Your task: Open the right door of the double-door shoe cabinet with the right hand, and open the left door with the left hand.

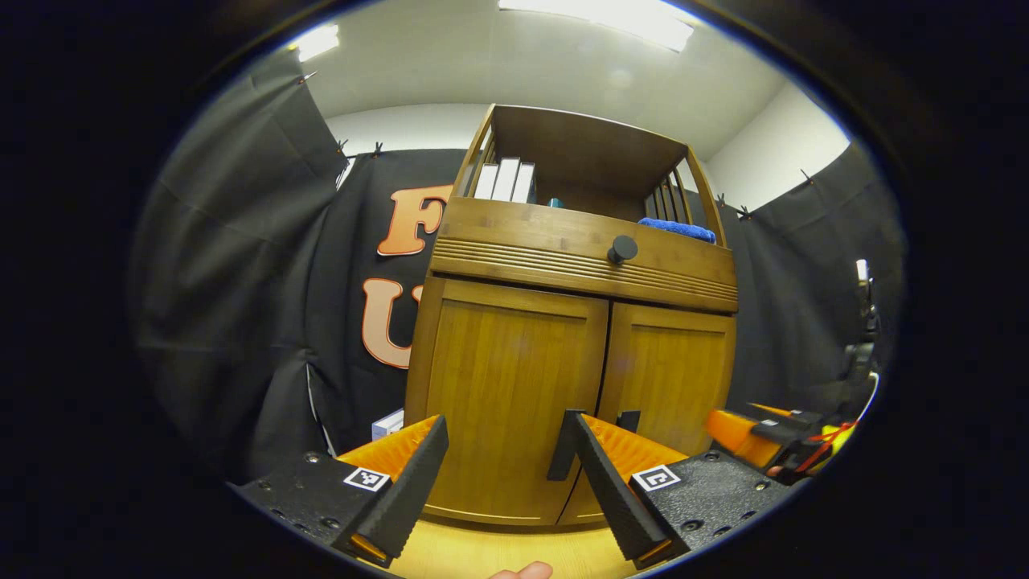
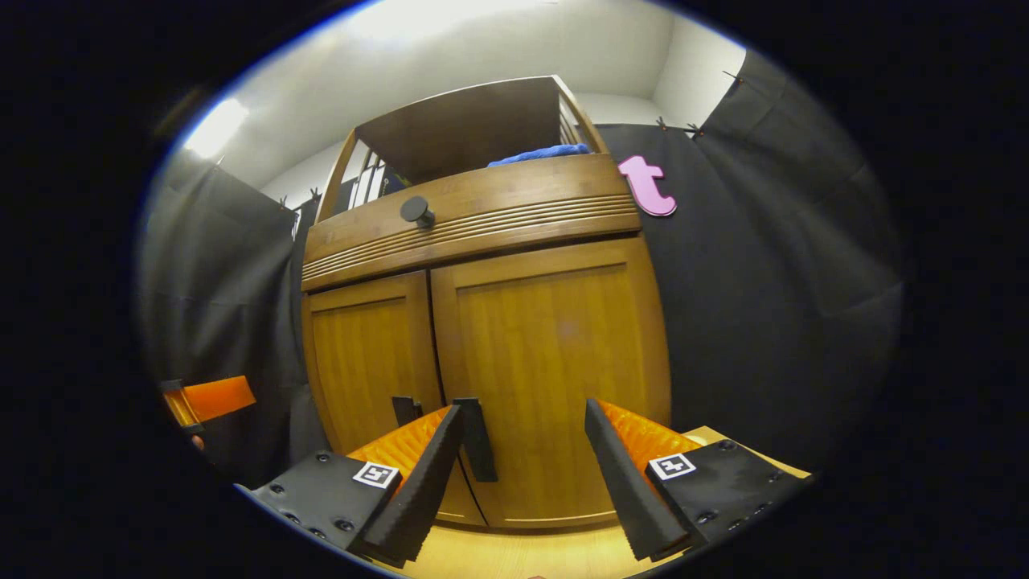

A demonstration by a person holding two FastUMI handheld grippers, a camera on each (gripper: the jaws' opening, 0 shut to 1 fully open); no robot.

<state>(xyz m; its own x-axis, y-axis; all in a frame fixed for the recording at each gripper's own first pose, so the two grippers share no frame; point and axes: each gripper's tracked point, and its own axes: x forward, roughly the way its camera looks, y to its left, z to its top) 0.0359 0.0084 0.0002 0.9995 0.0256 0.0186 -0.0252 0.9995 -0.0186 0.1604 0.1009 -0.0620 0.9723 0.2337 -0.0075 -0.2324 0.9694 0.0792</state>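
Both shoe cabinet (image 1: 579, 322) doors sitting shut at frame centre; left tongs (image 1: 502, 482), right tongs (image 2: 526, 474) hovering agape, gripping nothing; opening pending.

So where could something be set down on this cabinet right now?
The open shelf has bare room in the middle, between the white books at left and the blue cloth at right. Both closed doors offer no room.
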